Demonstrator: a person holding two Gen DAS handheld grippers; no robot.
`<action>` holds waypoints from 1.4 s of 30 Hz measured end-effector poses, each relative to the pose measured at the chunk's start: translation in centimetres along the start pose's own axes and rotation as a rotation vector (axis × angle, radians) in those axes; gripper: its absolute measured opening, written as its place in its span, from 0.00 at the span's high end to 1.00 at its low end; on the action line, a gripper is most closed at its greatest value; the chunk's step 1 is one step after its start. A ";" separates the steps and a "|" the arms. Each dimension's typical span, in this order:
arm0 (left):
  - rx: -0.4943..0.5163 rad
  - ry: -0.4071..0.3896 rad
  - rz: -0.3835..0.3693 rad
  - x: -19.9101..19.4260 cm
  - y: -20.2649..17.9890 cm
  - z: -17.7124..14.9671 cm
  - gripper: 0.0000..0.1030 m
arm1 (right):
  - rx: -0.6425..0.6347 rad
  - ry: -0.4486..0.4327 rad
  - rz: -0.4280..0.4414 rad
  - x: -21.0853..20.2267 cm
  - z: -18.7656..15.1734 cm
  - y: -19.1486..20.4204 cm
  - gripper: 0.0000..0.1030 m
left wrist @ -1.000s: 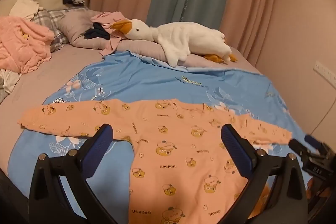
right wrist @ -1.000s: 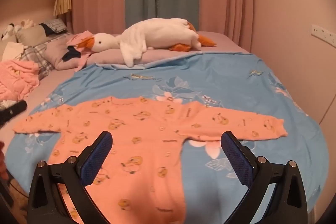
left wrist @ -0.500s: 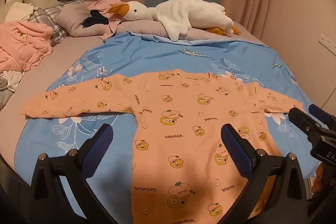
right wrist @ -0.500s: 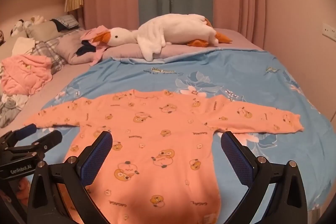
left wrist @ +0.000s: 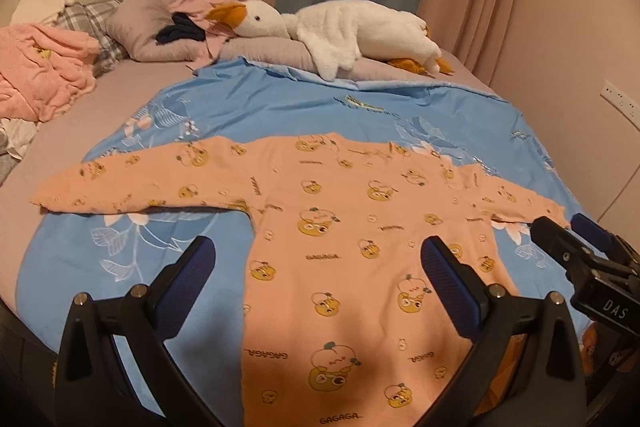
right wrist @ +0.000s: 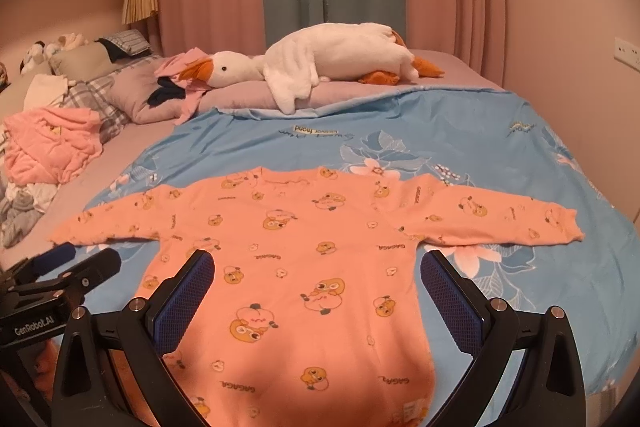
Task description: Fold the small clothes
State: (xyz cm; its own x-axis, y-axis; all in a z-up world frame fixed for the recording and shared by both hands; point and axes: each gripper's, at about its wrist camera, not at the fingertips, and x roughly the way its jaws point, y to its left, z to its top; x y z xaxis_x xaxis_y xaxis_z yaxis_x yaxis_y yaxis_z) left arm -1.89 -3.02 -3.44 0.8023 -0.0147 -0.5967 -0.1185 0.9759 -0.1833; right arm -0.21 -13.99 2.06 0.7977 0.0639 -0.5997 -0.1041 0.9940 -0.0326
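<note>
- The left gripper (left wrist: 318, 273) has its two blue-padded fingers spread wide and grips nothing; it hovers over the near left part of the garment.
- The right gripper (right wrist: 316, 285) is likewise spread and empty, above the near middle of the garment.
- An orange baby garment (right wrist: 308, 251) printed with small cartoon figures lies flat on a blue flowered quilt (right wrist: 440, 143), neckline at the far side, both long sleeves stretched out left and right.
- Its near hem runs below the frame, so whether it has legs cannot be told.
- The cloth looks thin, soft and light; it would likely sag and crease when lifted.
- A sleeve cuff (right wrist: 564, 225) seems the easiest place to pinch, folding the sleeve inward first.
- Farther off, a white goose toy (right wrist: 320, 67) rests across a pillow, and pink clothes (right wrist: 48, 147) are piled at the far left.
</note>
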 end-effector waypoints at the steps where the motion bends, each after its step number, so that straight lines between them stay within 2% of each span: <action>1: -0.003 -0.005 0.000 -0.1 0.1 0.0 0.00 | -0.001 0.000 0.001 0.0 0.0 0.0 0.01; 8: -0.022 -0.019 -0.009 -0.5 0.6 0.0 0.00 | -0.001 0.000 0.007 -0.1 0.1 0.1 0.01; 12: -0.021 -0.019 -0.023 -0.5 0.7 0.1 0.00 | 0.020 0.011 0.056 0.3 0.2 -0.2 0.01; 42: 0.026 0.015 -0.029 0.5 -0.3 -0.5 0.00 | 0.021 0.019 0.013 0.9 0.4 0.0 0.01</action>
State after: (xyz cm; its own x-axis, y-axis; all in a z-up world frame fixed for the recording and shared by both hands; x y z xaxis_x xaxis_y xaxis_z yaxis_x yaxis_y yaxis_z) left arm -1.80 -3.42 -4.10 0.7964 -0.0461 -0.6030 -0.0802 0.9802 -0.1808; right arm 0.75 -13.91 1.84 0.7850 0.0756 -0.6148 -0.1019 0.9948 -0.0078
